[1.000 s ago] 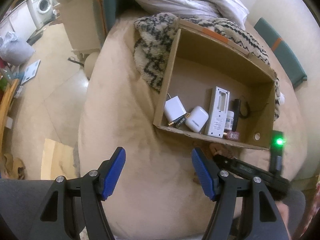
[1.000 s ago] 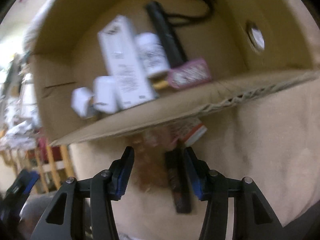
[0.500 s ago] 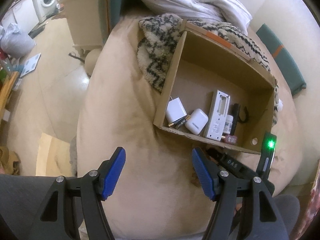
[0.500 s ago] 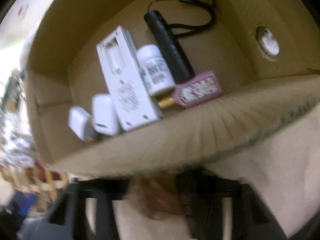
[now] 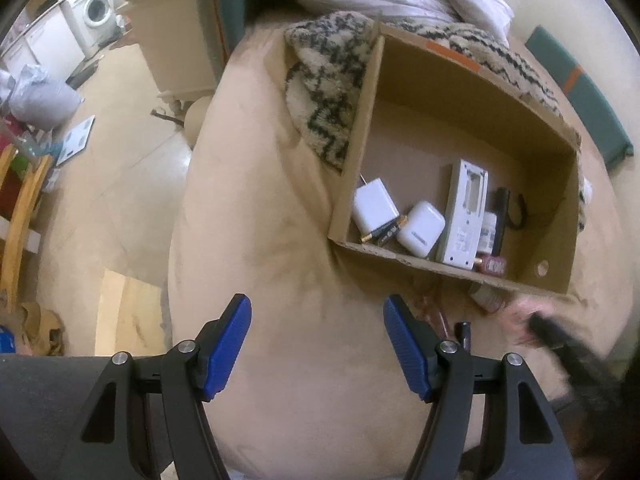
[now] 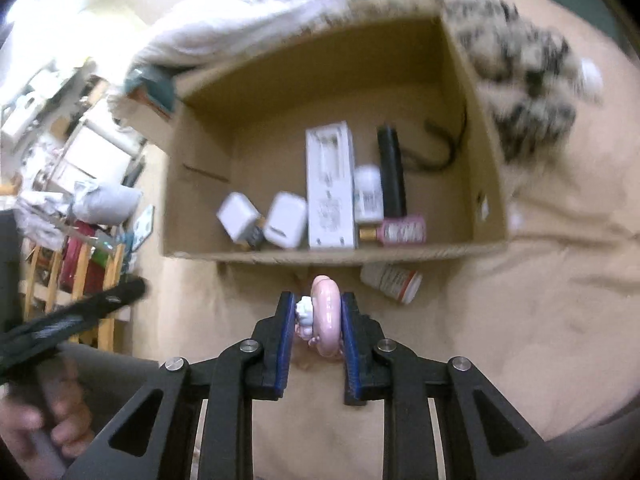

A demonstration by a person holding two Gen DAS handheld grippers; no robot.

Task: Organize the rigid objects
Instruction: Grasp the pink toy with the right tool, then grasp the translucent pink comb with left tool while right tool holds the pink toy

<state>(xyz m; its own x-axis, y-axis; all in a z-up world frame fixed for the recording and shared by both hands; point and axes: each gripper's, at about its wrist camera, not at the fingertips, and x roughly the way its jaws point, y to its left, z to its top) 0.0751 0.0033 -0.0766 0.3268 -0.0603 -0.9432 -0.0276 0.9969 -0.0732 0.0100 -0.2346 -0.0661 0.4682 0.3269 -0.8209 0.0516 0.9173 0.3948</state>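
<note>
Only the right wrist view showed the right gripper (image 6: 313,316), jaws just closed, pinching a pink ring-shaped trinket (image 6: 326,314) before the cardboard box (image 6: 332,257). The left gripper (image 5: 317,347) gaped empty above the beige cushion (image 5: 280,240).

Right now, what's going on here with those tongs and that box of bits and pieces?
A person is tidying small hard items into a cardboard box on a beige cushion. The right tongs have just been closing and now clamp a pink ring-shaped trinket, held above the cushion in front of the box. The left tongs are open and hold nothing. The box already contains a white charger, a white case and a pink bottle. Another small bottle lies outside.
</note>
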